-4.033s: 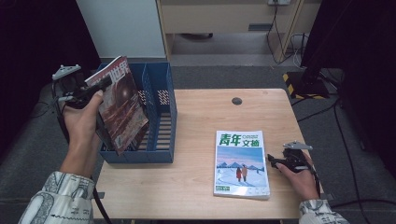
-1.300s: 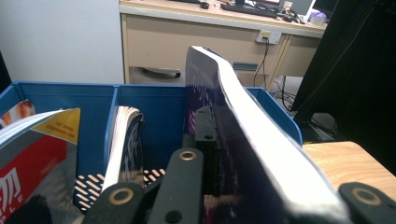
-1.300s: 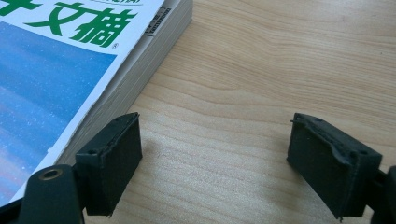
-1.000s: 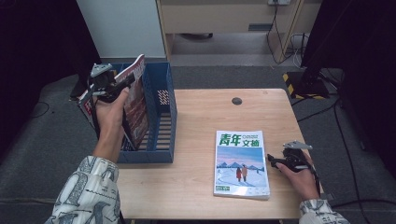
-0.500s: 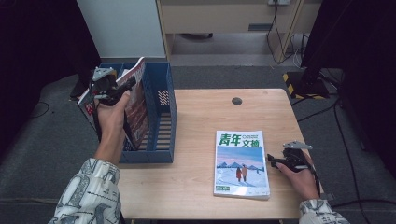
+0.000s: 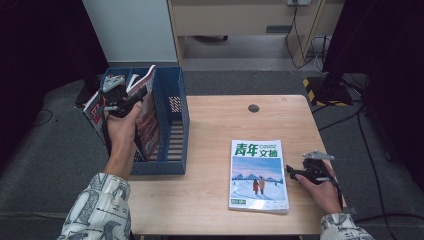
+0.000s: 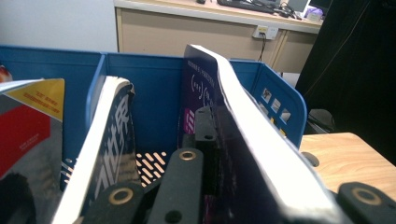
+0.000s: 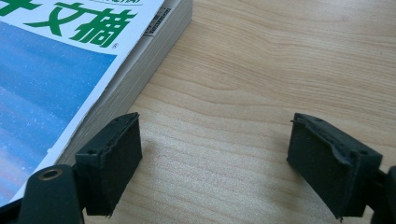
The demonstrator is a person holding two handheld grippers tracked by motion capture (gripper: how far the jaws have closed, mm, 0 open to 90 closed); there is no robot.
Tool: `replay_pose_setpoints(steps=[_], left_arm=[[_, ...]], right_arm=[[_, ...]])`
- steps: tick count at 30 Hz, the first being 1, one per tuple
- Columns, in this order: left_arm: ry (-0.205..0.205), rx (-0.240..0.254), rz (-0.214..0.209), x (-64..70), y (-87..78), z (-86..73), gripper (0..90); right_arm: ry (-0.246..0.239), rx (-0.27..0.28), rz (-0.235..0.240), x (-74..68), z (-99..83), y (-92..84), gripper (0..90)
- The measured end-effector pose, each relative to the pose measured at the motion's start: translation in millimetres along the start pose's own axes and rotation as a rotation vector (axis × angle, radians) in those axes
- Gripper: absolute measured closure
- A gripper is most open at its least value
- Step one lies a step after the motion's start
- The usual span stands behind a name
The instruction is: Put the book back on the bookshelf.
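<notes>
My left gripper is shut on a dark-covered magazine that stands nearly upright in the blue file box at the table's left end. In the left gripper view its white page edge runs between my jaws, with the purple cover facing the box's back wall. Two more magazines lean in the compartments to the left. My right gripper rests open on the table beside a stack of green-titled magazines. Its pads stand wide apart on bare wood, just off the stack's edge.
A small round dark grommet sits in the tabletop near the far edge. A white cabinet stands beyond the box. A black stand with a yellow-striped base is off the far right corner.
My left hand has carried the magazine to the right and set it more upright in the box; over the last second it barely shifted. The right gripper has stayed put.
</notes>
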State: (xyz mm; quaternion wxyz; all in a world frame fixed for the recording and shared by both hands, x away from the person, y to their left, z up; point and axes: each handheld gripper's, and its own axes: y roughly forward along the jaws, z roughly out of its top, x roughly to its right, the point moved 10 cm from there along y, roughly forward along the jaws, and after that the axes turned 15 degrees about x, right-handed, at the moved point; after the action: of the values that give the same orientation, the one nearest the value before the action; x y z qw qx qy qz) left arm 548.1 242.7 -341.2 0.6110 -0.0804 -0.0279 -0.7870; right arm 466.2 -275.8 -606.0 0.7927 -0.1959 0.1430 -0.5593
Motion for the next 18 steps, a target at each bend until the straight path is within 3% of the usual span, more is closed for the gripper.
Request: replay_pose_setpoints(steps=[18], left_arm=[[-0.005,0.007,0.001,-1.3,-0.5,-11.1,83.2]], right_arm=[[0.003,-0.001,-0.005,-0.1,0.1,0.5,17.3]])
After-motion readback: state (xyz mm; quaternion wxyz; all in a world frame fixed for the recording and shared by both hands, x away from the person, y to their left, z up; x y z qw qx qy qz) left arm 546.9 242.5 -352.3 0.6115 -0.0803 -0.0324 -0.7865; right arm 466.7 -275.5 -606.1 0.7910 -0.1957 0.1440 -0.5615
